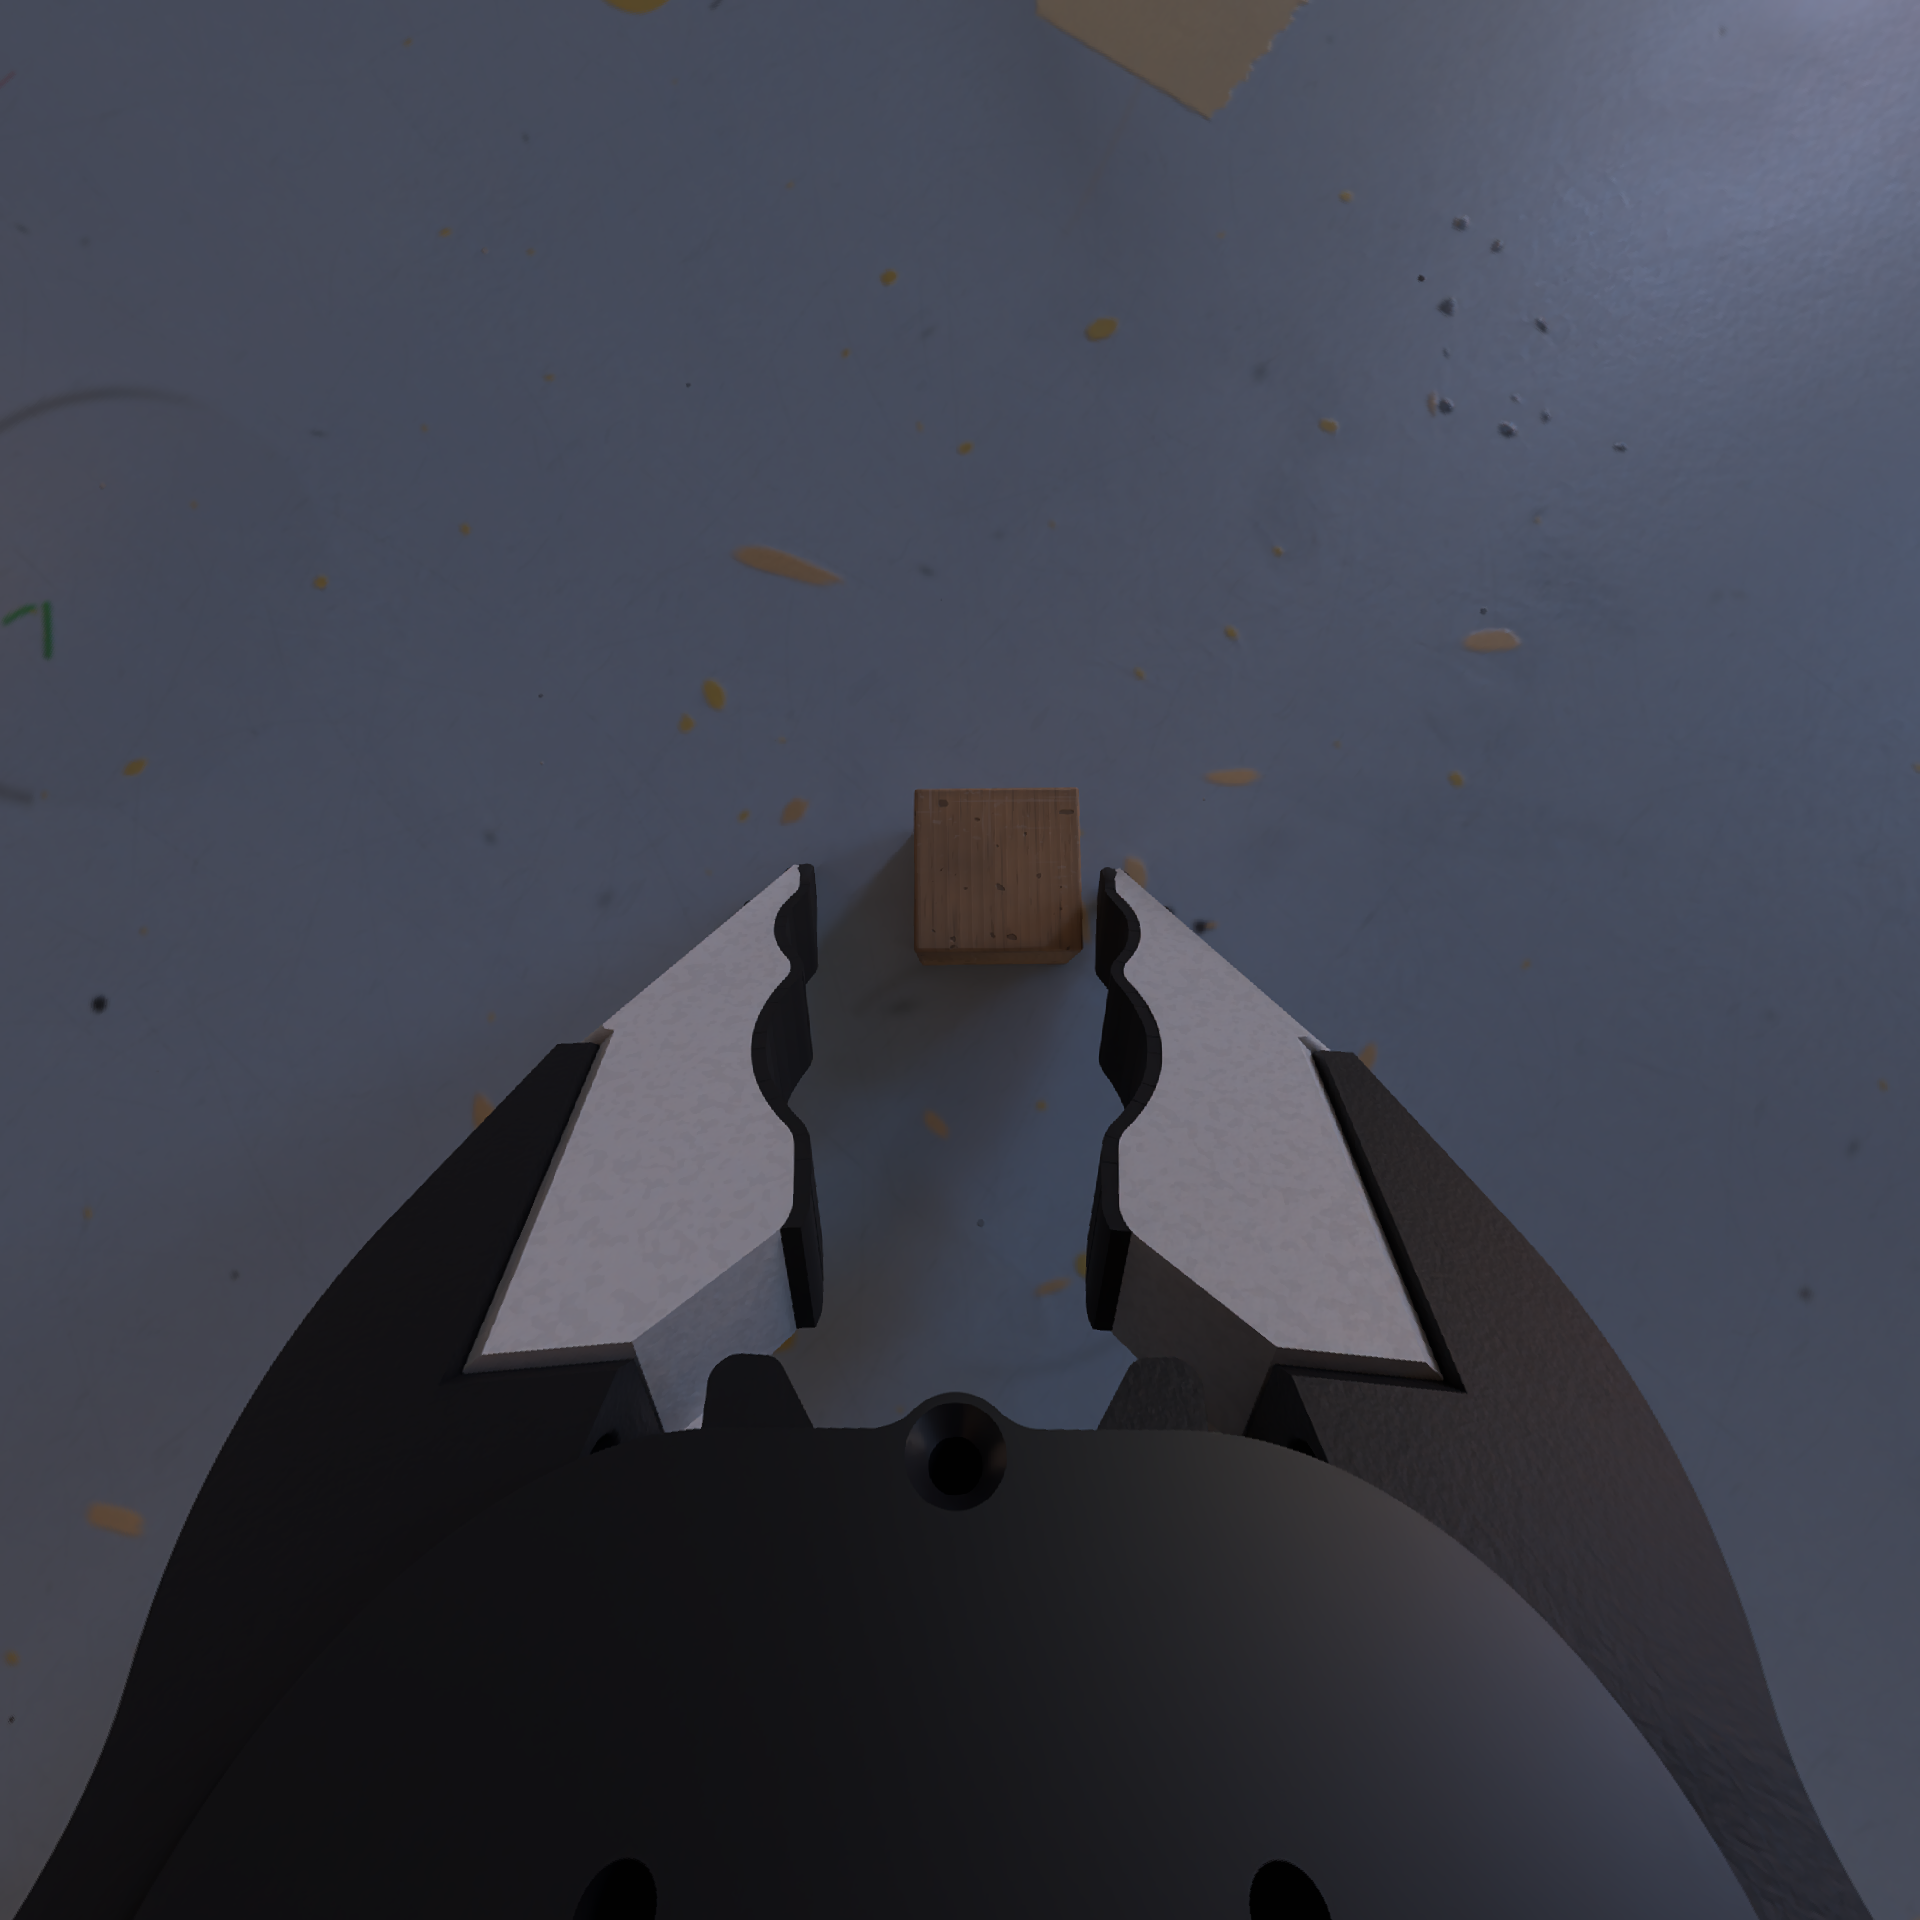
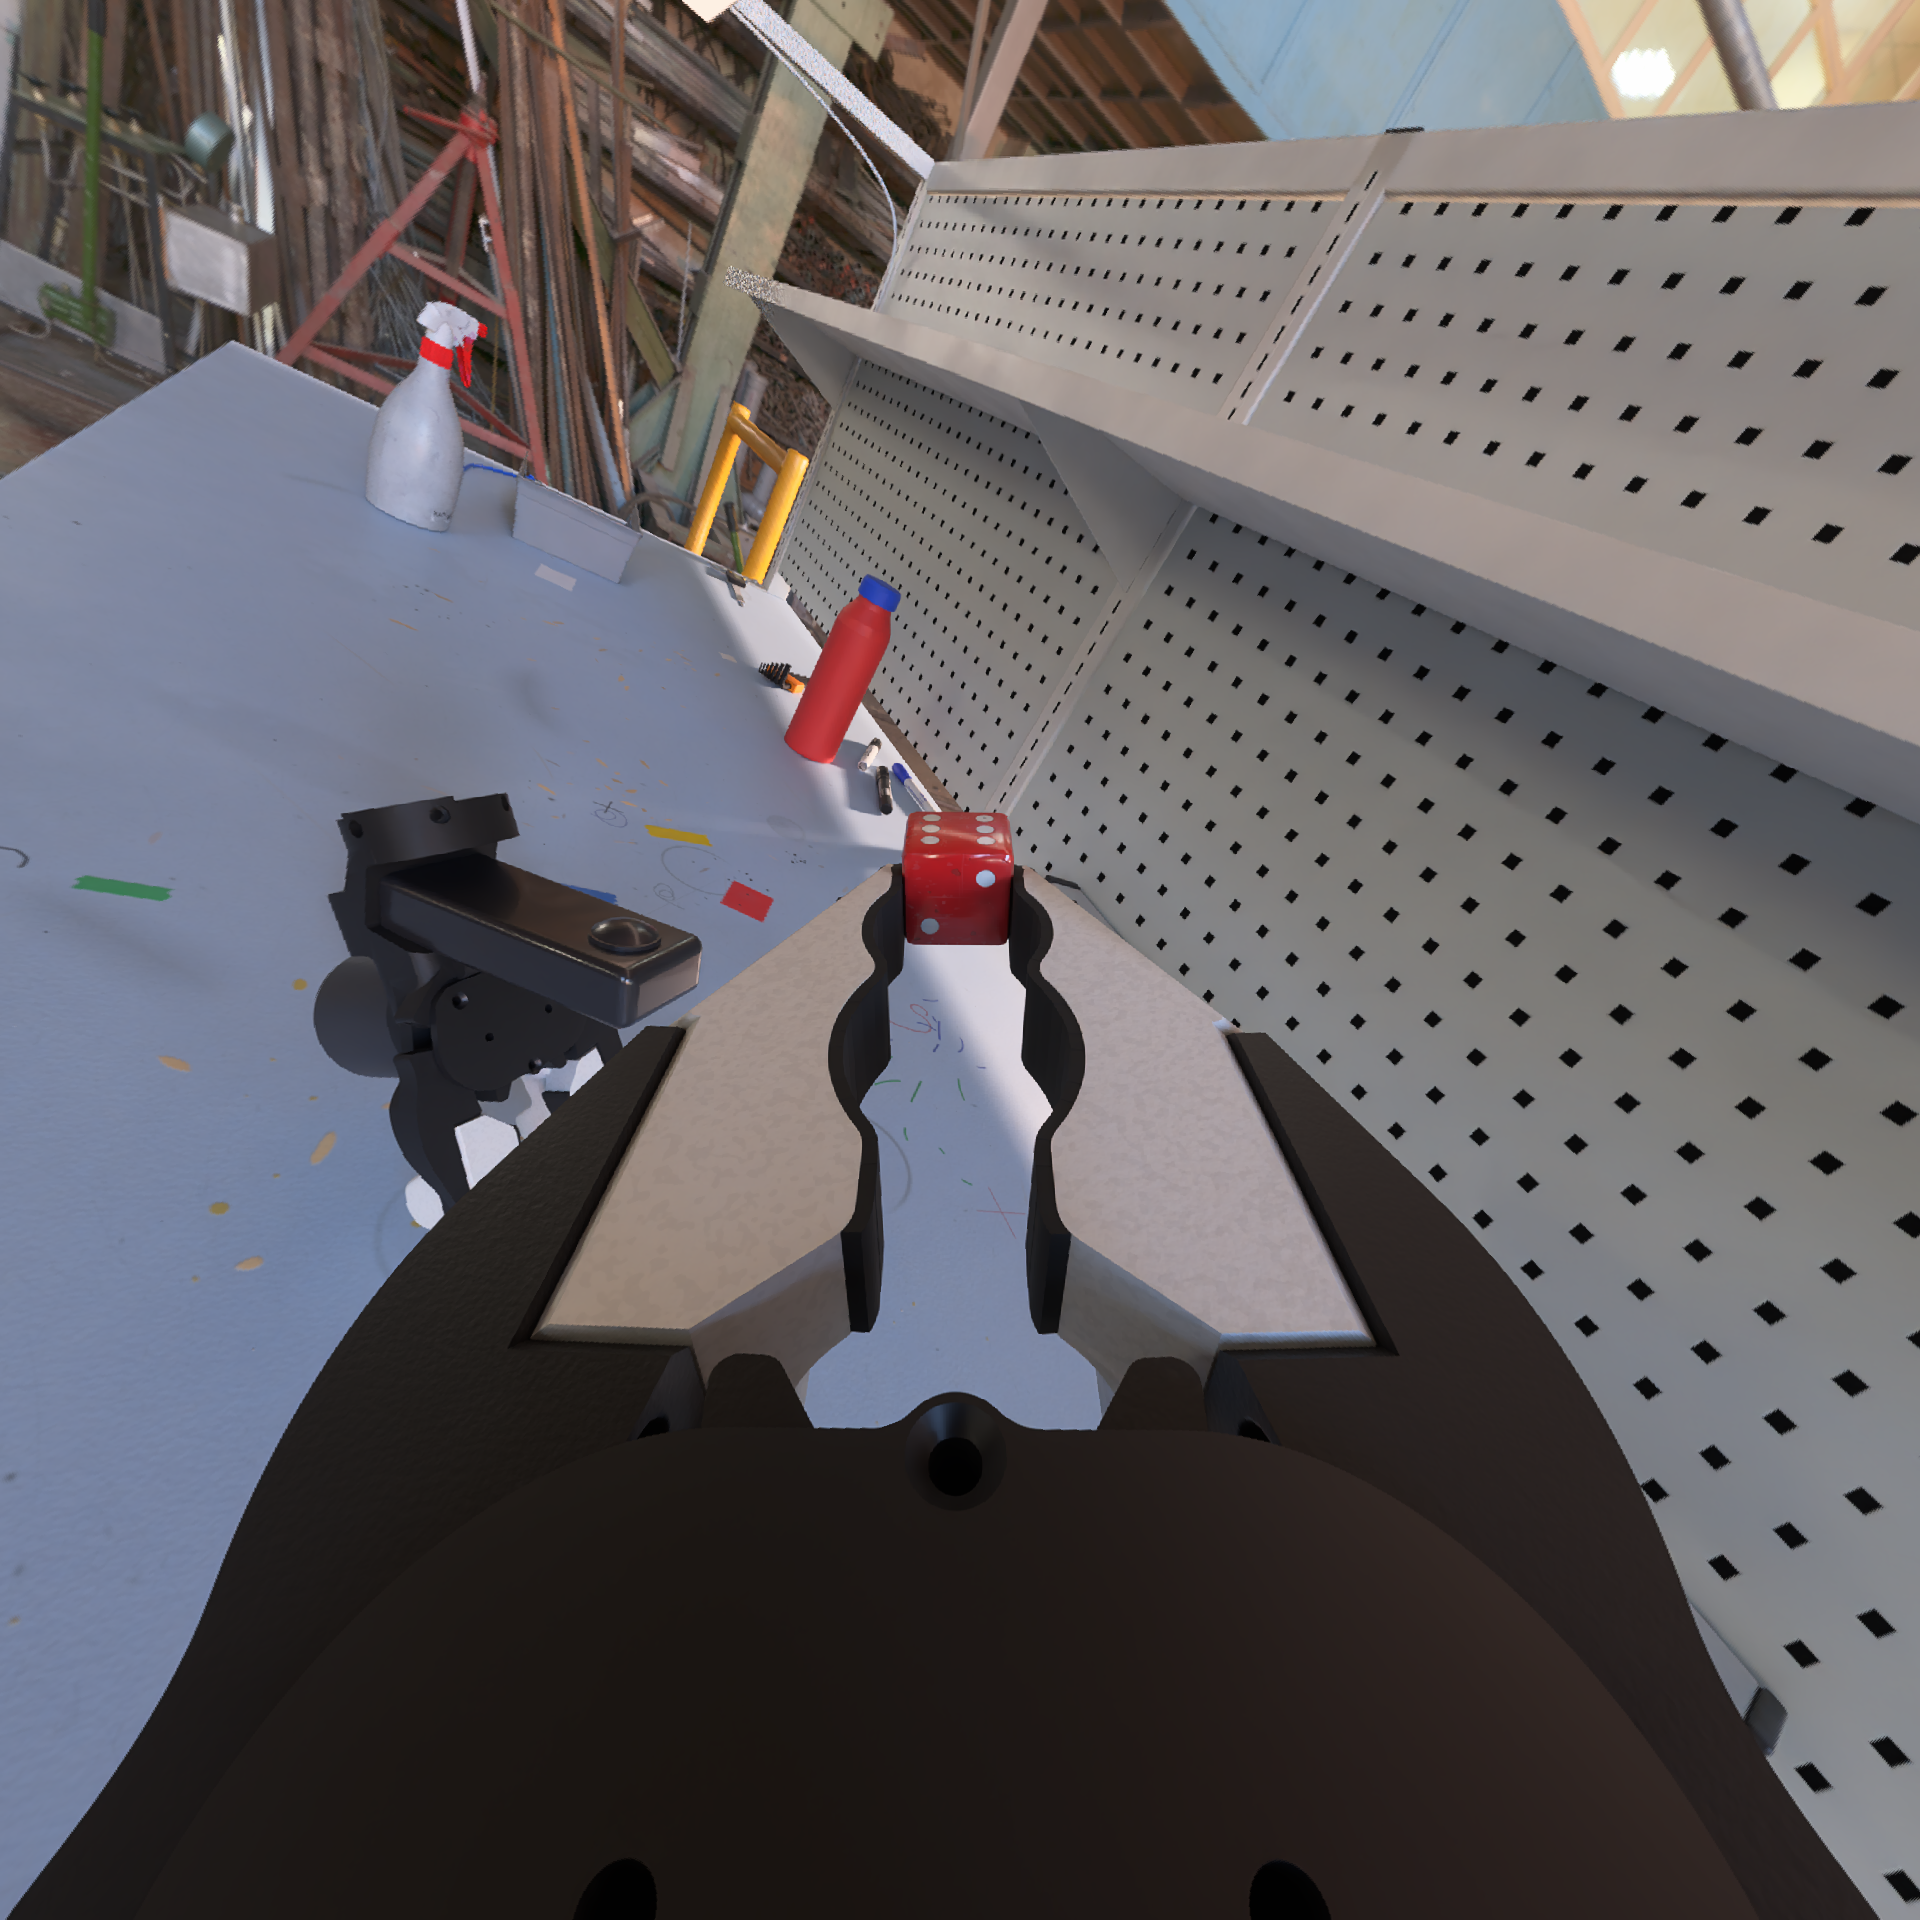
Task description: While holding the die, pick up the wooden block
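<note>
A small wooden block lies on the grey-blue table. My left gripper is open and points down at it. Its two fingertips stand either side of the block's near part, apart from it. My right gripper is shut on a red die with white pips, held at the fingertips above the table. The left gripper's black body shows in the right wrist view, at left, pointing down at the table. The block is hidden in that view.
A white pegboard wall with a shelf rises on the right. A red bottle with a blue cap, markers, a white spray bottle and a grey box stand farther along the table. A tan paper piece lies beyond the block.
</note>
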Motion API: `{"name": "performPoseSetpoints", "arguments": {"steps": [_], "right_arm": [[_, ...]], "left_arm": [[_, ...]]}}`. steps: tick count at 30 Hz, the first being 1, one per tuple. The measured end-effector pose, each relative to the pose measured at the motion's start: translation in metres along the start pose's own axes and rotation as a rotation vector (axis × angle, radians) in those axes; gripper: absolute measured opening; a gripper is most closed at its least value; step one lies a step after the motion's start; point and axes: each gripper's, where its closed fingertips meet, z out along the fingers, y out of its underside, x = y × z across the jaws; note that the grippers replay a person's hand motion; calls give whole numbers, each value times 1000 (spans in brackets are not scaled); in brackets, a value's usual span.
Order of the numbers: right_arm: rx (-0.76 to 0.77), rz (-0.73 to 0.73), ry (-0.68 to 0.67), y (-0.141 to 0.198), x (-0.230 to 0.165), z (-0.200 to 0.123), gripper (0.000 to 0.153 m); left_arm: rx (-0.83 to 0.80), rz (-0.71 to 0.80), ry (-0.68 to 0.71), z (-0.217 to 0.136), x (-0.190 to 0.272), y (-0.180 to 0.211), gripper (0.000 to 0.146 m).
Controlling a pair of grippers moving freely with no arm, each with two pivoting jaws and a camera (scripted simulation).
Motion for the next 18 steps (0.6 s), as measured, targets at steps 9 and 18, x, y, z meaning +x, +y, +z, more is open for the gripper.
{"name": "performPoseSetpoints", "arguments": {"steps": [9,18], "right_arm": [[-52,-9,2,9,0,6,19],[-64,-15,2,11,0,7,19]], "left_arm": [[5,18,-33,0,7,-2,31],[126,-28,121,-17,-5,-16,31]]}}
